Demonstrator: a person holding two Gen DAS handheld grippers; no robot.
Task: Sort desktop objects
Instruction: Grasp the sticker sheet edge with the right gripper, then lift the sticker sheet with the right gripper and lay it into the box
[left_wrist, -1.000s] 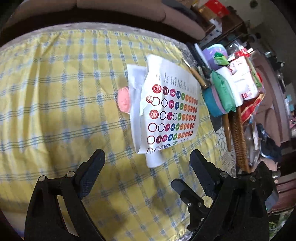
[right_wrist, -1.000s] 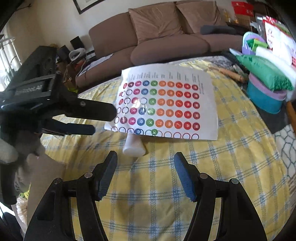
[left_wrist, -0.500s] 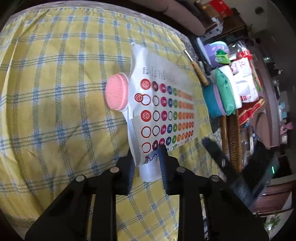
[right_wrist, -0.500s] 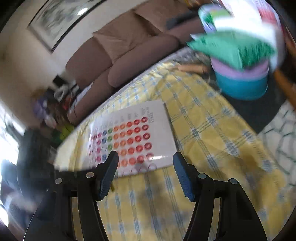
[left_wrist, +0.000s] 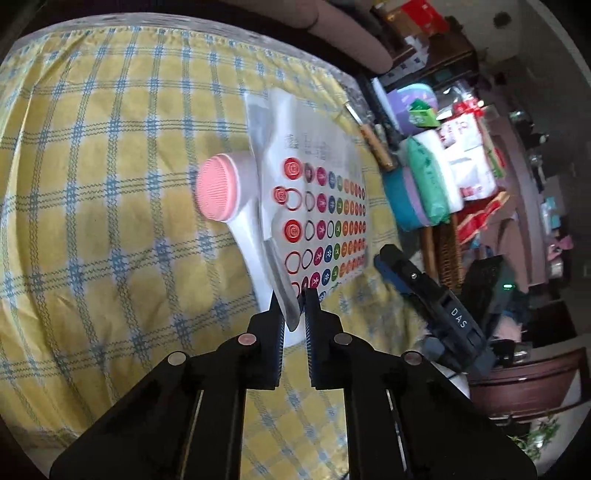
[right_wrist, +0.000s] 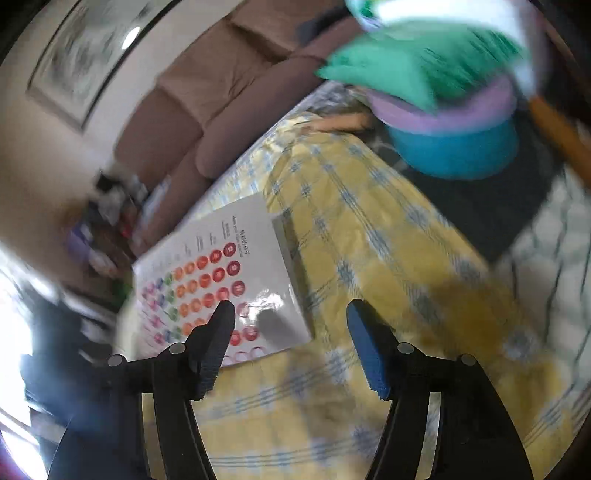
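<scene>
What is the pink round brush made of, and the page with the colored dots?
The brush looks like soft rubbery silicone on its matte pink, finely ribbed face, with a smooth white handle, probably plastic. The sticker sheet looks like glossy coated paper: it shines in the right wrist view and bends up where the left gripper pinches its edge.

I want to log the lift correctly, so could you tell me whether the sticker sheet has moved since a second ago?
Yes. The left gripper has just closed on the sticker sheet, raising its near edge off the checked tablecloth and uncovering the pink brush.
</scene>
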